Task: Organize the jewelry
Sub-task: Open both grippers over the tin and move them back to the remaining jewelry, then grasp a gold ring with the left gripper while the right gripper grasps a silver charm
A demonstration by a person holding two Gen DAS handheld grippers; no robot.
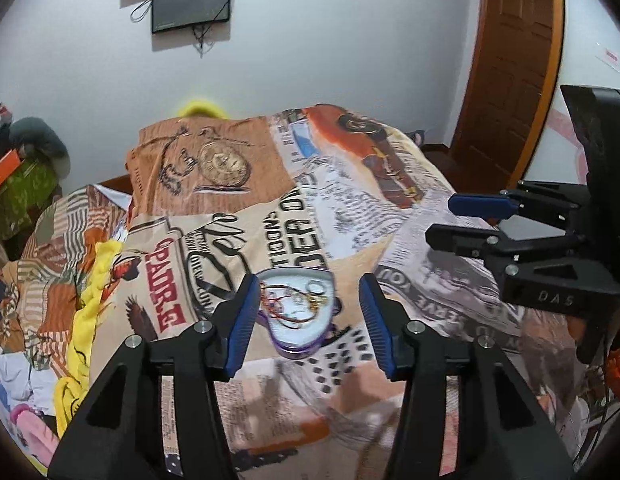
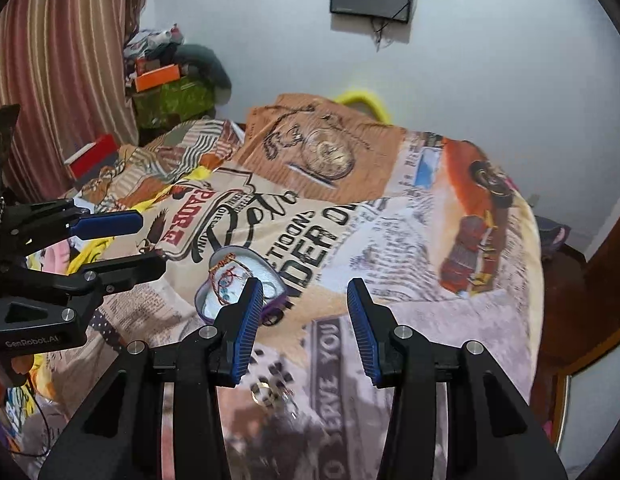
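**Printed cotton, tin box: placing loose jewelry**

Printed cloth covers the bed [image 1: 410,240] from near edge to far wall, patterned in tan, orange and newsprint grey. This busy pattern hides small metal items, so scan it carefully before each reach.

The heart-shaped tin [image 1: 297,312] lies open near the middle of the bed. It has a purple rim and a pale lining. Tangled chains and thread pieces [image 1: 293,300] already rest inside it.

The left gripper [image 1: 307,320] hovers above the tin, jaws wide apart, holding nothing. The right gripper [image 2: 303,328] is also spread wide and empty, to the right of the tin.

A small ring [image 2: 261,394] appears to lie on the cloth near the right gripper, though it is blurred.

Recommended procedure, as a judgement:
1. Lower the right gripper over the ring.
2. Pinch across the band, avoiding the cloth.
3. Steady the tin with the left gripper.
4. Release low inside the lining.
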